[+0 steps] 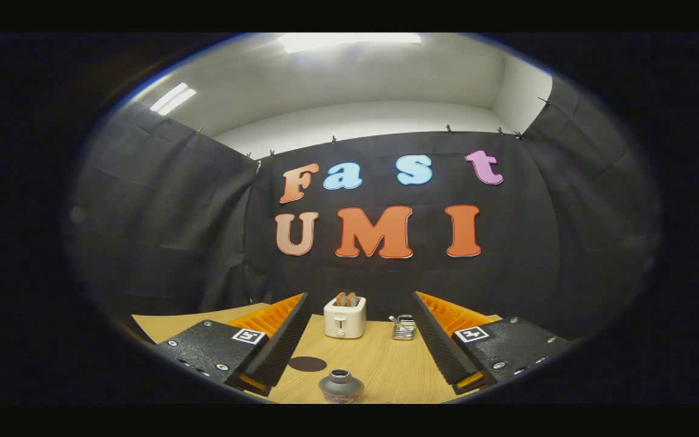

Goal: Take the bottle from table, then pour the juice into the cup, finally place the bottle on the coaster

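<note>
Bottle [341, 386] sits upright on the tabletop [380, 364], right between the claw's two fingers and low in the gripper view, so I mostly see its open neck and shoulders from above. Claw [355, 382] is spread wide, holding nothing, fingers well clear of the bottle on both sides.

So this looks like the very first step, the grab. My take: drop the claw lower so the pads meet the bottle's body rather than the narrow neck, keep it centred between the fingers, then close slowly. The top looks uncapped, so any tilt or bump while closing could slosh juice out. Lift straight up and keep it vertical.

Dark round coaster [307, 364] lies flat just beside the bottle, near the left finger [276, 346]. That's the final drop spot, and it's close enough that the left finger could scrape it going down. Farther back there's a white toaster [344, 317] with bread in its slots, and a small metal rack [404, 328] next to it, both well apart from the bottle and not really in the way. Can't spot the cup from this angle.
</note>
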Action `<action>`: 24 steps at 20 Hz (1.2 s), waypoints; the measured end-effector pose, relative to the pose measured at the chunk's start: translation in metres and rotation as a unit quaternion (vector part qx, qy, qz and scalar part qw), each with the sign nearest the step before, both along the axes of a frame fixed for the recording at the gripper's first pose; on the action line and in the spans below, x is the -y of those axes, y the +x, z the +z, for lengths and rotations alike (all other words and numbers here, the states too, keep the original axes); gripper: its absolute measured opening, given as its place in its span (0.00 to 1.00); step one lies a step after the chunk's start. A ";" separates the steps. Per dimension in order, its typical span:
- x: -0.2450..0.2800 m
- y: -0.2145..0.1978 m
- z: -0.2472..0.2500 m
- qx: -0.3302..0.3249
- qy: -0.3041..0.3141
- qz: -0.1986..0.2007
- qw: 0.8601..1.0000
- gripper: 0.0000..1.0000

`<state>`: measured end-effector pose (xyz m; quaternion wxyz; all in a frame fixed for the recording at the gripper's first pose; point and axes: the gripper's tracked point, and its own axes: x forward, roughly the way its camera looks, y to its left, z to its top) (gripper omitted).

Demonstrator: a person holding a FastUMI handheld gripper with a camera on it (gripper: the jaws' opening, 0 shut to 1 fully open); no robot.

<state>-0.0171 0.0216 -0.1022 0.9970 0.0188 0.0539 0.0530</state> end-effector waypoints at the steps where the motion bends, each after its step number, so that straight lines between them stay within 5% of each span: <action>1: -0.004 -0.002 -0.010 -0.007 0.001 0.008 1.000 0.97; 24: -0.032 -0.043 -0.179 -0.156 0.036 0.054 0.986 0.97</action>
